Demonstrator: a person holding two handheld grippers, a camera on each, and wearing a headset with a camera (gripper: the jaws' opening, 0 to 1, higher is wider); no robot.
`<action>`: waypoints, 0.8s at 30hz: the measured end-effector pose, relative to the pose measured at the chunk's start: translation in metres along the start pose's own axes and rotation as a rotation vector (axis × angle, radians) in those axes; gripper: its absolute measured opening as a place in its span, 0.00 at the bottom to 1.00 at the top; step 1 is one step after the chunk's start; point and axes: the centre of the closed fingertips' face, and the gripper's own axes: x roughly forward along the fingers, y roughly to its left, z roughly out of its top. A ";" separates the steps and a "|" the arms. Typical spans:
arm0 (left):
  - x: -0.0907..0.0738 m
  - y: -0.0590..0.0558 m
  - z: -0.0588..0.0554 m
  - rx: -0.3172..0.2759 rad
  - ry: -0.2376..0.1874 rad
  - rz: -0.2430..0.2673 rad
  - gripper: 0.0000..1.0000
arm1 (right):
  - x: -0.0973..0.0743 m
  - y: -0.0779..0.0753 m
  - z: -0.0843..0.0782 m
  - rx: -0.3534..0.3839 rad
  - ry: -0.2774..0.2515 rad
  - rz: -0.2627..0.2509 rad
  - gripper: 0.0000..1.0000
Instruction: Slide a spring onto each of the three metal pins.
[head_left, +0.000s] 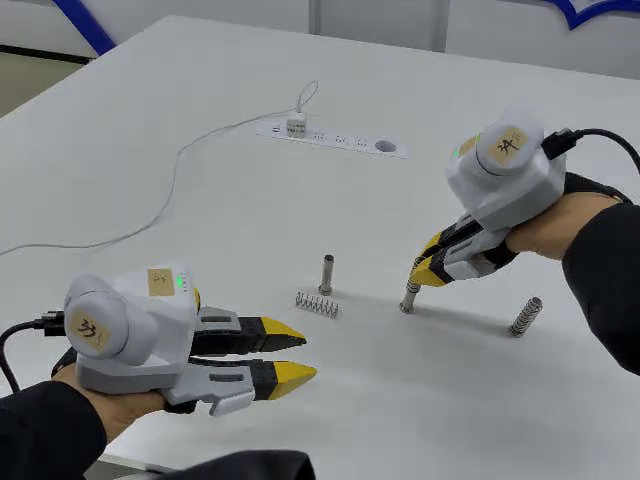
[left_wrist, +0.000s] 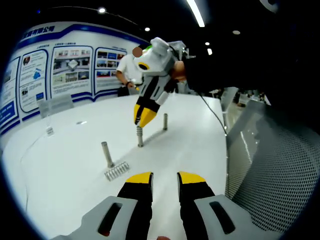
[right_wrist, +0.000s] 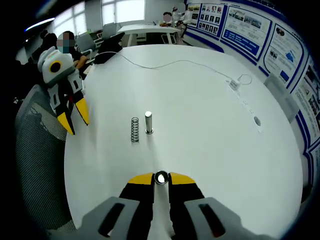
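Seating what looks like a spring on the middle pin (head_left: 410, 296), the right gripper (head_left: 421, 275) pinches its top. The right pin (head_left: 525, 316) looks done. The left pin (head_left: 327, 272) is bare, with a loose spring (head_left: 317, 303) on the bench (head_left: 200, 230) beside it. The left gripper (head_left: 305, 357) is spread and empty.

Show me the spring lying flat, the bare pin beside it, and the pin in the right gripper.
lying spring (head_left: 317, 303): head view, middle coils.
bare pin (head_left: 327, 273): head view, mid-shaft.
gripped pin (right_wrist: 160, 178): right gripper view, top face.

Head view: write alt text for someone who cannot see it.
On a white table, the right gripper pinches the top of the middle pin of three. The left gripper hovers open near a loose spring lying beside a bare pin; the far-right pin wears a fitted spring.
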 end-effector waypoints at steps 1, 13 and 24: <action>0.000 0.000 0.000 -0.001 0.000 0.001 0.20 | 0.001 0.000 0.000 0.001 -0.001 0.000 0.12; -0.001 0.002 -0.002 -0.005 0.009 0.009 0.20 | 0.014 -0.001 -0.008 0.024 0.014 0.009 0.12; -0.001 0.002 -0.004 -0.005 0.017 0.008 0.20 | 0.023 0.000 -0.016 0.040 0.037 0.011 0.12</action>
